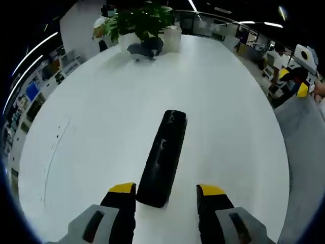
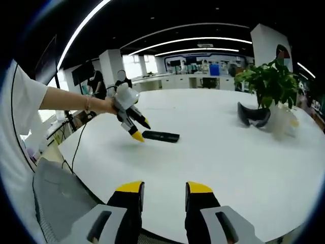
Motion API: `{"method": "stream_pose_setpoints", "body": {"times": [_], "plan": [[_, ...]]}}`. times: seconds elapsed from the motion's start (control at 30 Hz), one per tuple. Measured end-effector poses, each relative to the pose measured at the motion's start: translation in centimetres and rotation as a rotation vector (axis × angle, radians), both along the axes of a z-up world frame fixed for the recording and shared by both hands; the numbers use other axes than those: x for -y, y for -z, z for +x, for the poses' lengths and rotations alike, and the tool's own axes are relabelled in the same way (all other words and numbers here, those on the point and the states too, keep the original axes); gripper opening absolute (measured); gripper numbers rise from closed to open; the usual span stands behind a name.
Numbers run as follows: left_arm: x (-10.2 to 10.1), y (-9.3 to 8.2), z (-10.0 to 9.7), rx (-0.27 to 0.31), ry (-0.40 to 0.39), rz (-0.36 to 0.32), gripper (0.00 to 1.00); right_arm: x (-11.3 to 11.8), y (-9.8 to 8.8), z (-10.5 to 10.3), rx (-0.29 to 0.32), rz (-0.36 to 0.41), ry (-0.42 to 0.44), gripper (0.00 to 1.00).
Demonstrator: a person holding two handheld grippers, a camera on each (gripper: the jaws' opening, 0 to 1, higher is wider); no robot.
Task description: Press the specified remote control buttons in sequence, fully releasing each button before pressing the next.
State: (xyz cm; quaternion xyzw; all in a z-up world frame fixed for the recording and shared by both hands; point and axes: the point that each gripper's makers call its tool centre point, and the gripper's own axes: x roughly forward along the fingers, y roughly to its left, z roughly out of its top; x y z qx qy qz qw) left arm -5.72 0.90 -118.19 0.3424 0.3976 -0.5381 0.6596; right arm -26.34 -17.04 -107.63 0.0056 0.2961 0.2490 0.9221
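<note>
Black remote [image 1: 162,157] lies flat on white table [image 1: 101,117] — near end between your left gripper [image 1: 166,190] jaws, wide open, nothing held. Right gripper [image 2: 163,187] open, empty. Potted plant [image 1: 139,23] at 12 o'clock.

no readable text, remote control [image 1: 162,157] markings too blurred to read

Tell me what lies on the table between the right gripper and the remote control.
Nothing: in the right gripper view, only bare white table runs from the right gripper to the black remote control. The left gripper hangs beside the remote's near end, off that line.
</note>
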Motion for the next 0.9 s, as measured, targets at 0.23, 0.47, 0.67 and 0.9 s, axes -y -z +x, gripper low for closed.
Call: {"method": "stream_pose_setpoints", "body": {"times": [0.23,0.47,0.67,0.9], "plan": [[1.0,0.8,1.3,0.016,0.113,0.101,0.41,1.5,-0.2,0.1,0.001,-0.019,0.016,0.23],[1.6,1.0,0.7,-0.027,0.186,0.133,0.32,2.3,-0.4,-0.1,0.001,-0.019,0.035,0.20],[1.3,1.0,0.5,-0.029,0.160,0.136,0.25,3.1,-1.8,-0.7,0.015,0.014,0.073,0.16],[1.1,1.0,0.1,-0.027,0.133,0.120,0.24,4.3,-1.6,-2.1,0.007,0.050,0.128,0.11]]}}
